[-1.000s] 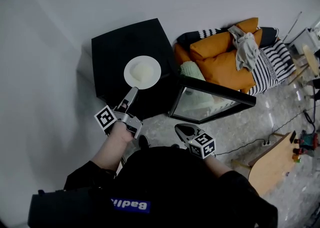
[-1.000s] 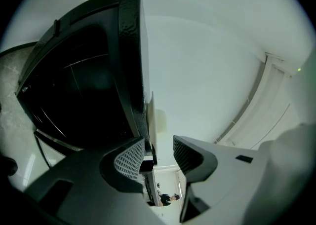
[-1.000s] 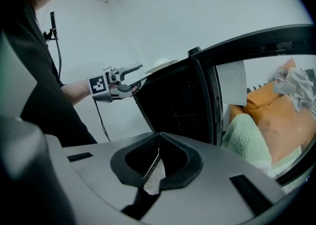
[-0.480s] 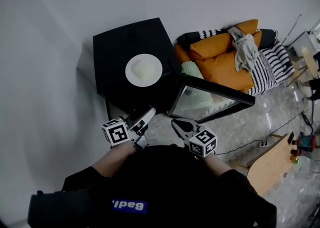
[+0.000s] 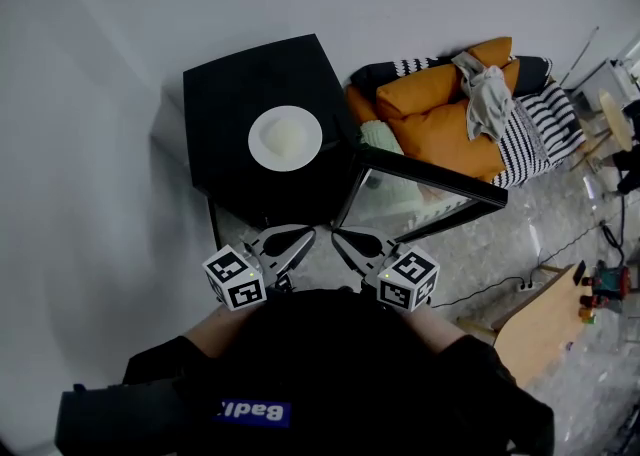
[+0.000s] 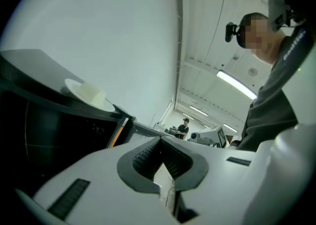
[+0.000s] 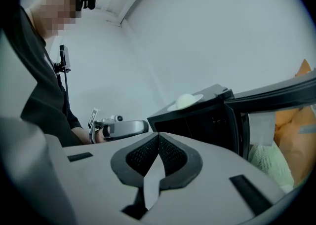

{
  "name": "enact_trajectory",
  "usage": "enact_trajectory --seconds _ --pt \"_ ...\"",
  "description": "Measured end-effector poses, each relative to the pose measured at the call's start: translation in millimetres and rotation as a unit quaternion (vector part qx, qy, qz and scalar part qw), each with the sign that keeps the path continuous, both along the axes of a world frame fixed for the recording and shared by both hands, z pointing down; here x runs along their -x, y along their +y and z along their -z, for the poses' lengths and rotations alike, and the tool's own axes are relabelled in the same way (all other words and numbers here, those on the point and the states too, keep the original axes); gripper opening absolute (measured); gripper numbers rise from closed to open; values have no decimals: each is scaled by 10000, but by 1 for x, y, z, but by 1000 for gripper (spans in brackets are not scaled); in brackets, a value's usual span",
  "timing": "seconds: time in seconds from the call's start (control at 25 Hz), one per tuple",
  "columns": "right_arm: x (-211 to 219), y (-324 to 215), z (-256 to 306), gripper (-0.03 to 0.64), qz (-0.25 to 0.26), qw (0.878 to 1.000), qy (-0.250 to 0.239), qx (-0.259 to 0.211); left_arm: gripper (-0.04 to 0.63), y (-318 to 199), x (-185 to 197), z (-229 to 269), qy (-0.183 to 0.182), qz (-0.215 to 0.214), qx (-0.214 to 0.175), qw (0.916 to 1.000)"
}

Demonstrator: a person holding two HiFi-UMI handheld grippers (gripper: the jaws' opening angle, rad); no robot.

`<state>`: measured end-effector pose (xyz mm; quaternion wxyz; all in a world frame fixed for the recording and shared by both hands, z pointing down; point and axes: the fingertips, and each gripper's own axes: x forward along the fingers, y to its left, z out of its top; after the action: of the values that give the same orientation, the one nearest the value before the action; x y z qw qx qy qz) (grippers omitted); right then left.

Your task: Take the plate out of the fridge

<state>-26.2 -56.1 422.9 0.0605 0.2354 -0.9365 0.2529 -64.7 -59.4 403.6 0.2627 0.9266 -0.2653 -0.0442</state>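
A white plate (image 5: pixel 285 138) with a pale lump of food on it rests on top of the black fridge (image 5: pixel 235 84); it also shows in the left gripper view (image 6: pixel 84 92) and the right gripper view (image 7: pixel 185 101). My left gripper (image 5: pixel 308 234) (image 6: pixel 160 140) is held close to my chest, well short of the plate. Its jaws have just been closing and are shut with nothing between them. My right gripper (image 5: pixel 337 234) (image 7: pixel 159 135) hangs beside it, tip to tip, shut and empty. The left gripper (image 7: pixel 121 129) appears in the right gripper view too.
The fridge door (image 5: pixel 425 199) stands open to the right, its glass face up. Behind it lie orange cushions (image 5: pixel 450 119) and striped bedding (image 5: pixel 545 119) on the floor. A wooden board (image 5: pixel 540 329) and a cable lie at the right. A grey wall (image 5: pixel 90 144) runs along the left.
My left gripper has drawn back from the plate on the fridge top toward my body, rolled over and shut. The right gripper has risen slightly. The plate has stayed put.
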Motion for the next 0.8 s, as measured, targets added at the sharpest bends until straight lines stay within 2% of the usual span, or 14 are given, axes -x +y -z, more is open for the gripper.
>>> enact_trajectory --seconds 0.16,0.28,0.8 --pt "7 9 4 9 132 9997 35 -223 8 13 -13 4 -106 -371 -347 9987" --pt "4 10 5 9 98 9994 -28 -317 8 20 -18 2 -171 -547 -427 9974" --pt "6 11 7 9 137 9987 -108 -471 8 22 -17 4 -233 -621 -605 9960"
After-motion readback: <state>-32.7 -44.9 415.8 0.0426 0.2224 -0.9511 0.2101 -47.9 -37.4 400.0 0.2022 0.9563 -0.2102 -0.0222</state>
